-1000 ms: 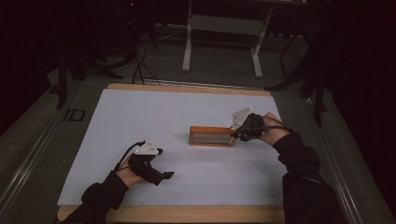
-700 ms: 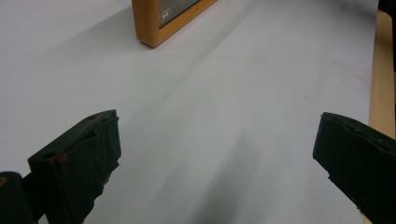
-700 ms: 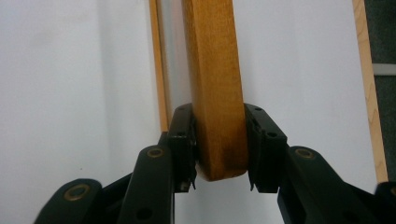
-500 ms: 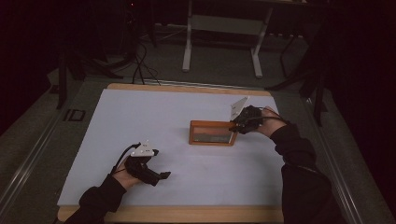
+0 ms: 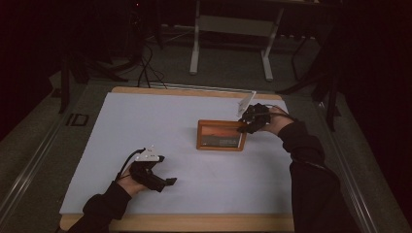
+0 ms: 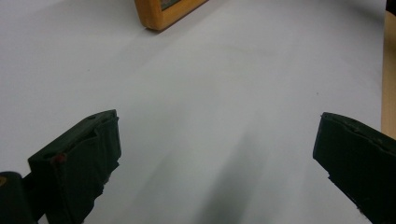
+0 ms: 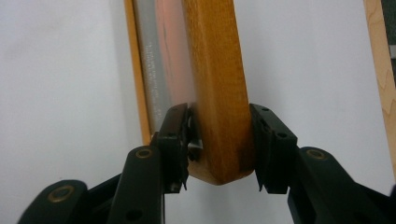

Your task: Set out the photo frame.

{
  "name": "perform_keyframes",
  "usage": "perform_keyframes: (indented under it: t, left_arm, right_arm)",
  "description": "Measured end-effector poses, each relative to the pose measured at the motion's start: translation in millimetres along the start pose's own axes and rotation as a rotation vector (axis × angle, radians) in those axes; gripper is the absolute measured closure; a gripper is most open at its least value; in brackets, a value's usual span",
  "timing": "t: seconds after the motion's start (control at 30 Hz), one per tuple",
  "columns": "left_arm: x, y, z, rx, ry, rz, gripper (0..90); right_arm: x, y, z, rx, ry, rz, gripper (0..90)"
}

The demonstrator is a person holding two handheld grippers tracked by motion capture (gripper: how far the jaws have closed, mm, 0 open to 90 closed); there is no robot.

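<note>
- In the left gripper view the frame (image 6: 161,11) is cut off by the top edge; only one wooden corner is seen.
- In the right gripper view the frame's (image 7: 212,70) far end goes out at the top edge.
- In the high view the frame's picture (image 5: 221,137) is too small and dark to read.
- The right gripper (image 5: 248,125) covers the frame's right end there.

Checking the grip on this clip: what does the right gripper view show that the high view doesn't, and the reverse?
Right gripper view: the right gripper's jaws, just opening, straddle the picture frame's wooden edge; whether the pads press on it is unclear. High view: the left gripper, well apart from the frame, over the white table. Both: the right gripper at the frame's end.
</note>
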State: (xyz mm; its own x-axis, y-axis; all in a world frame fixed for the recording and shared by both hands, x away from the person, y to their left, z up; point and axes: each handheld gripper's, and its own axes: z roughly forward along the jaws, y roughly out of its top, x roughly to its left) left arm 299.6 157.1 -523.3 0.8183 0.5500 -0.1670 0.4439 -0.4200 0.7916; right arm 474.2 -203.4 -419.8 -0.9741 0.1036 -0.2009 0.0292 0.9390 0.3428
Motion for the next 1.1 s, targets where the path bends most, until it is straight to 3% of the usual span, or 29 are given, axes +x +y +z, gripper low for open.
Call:
perform_keyframes:
  t: [0.33, 0.63, 0.77, 0.93, 1.1]
  left_arm:
    - [0.2, -1.8, 2.7, 0.004, -0.02, -0.005, 1.5]
    - [1.2, -1.8, 2.5, 0.006, -0.028, -0.008, 1.5]
    - [0.7, -1.8, 2.1, 0.004, -0.028, -0.007, 1.5]
    - [1.2, -2.2, 2.1, 0.006, -0.028, -0.007, 1.5]
    - [0.9, -2.9, 2.5, 0.009, -0.028, -0.003, 1.5]
  right_arm:
    - [-14.8, 1.7, 4.3, 0.015, 0.047, -0.018, 58.5]
    - [-18.5, 0.1, 6.4, -0.015, 0.027, -0.098, 57.0]
    - [-19.7, 1.2, 7.9, -0.017, 0.015, -0.107, 56.3]
    - [-21.0, 0.8, 9.0, -0.026, 0.015, -0.065, 55.2]
    - [-17.5, 0.4, 8.7, -0.024, -0.033, -0.03, 48.6]
